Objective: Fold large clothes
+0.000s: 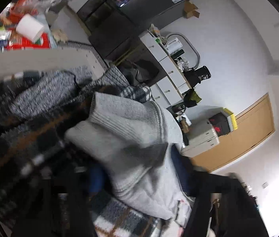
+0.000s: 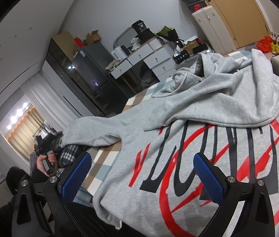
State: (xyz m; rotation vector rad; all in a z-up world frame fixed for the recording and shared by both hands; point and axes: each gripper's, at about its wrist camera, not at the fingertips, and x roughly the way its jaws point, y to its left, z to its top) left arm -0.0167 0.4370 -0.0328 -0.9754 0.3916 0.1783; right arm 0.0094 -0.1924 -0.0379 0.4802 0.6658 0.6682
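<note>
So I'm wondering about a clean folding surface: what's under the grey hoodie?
Under the grey hoodie lies a checked blanket in white, tan and pale blue, showing past the sleeve and near the hood. Whatever sits beneath the hoodie's body is covered.

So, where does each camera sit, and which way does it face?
Left wrist: sits on the left tool, looking close up at the grey sleeve it grips; its dark fingers show, blurred.
Right wrist: sits on the right tool, looking across the hoodie on the bed; its open blue pads show, plus a hand holding the left tool.
Shared: the sleeve, the white drawers, the door.
</note>
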